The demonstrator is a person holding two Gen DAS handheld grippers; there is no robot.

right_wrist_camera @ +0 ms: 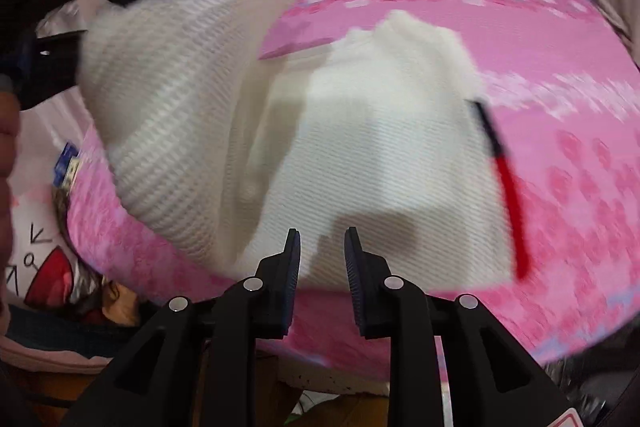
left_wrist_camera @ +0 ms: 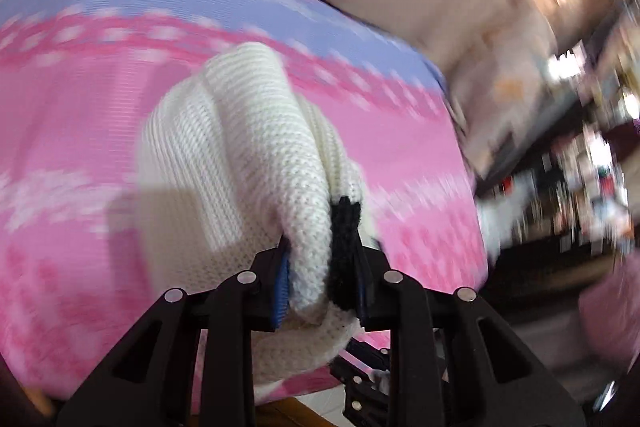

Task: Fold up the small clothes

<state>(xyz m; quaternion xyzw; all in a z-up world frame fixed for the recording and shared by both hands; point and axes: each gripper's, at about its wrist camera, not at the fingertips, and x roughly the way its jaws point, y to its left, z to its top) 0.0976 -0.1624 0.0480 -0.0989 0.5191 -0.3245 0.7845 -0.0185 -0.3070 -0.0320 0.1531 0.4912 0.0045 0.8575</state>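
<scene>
Both views blur. Left tool point(left_wrist_camera: 324, 279) pinches the white knit garment point(left_wrist_camera: 248, 155), apparently above the pink blanket point(left_wrist_camera: 60, 99). Right tool point(right_wrist_camera: 322, 259) hangs unclenched

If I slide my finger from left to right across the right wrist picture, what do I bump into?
Left gripper holding up the black-trimmed end of the white knit garment → the garment's flat part on the pink patterned mat → the red and black trim along its right edge → bare mat.
</scene>
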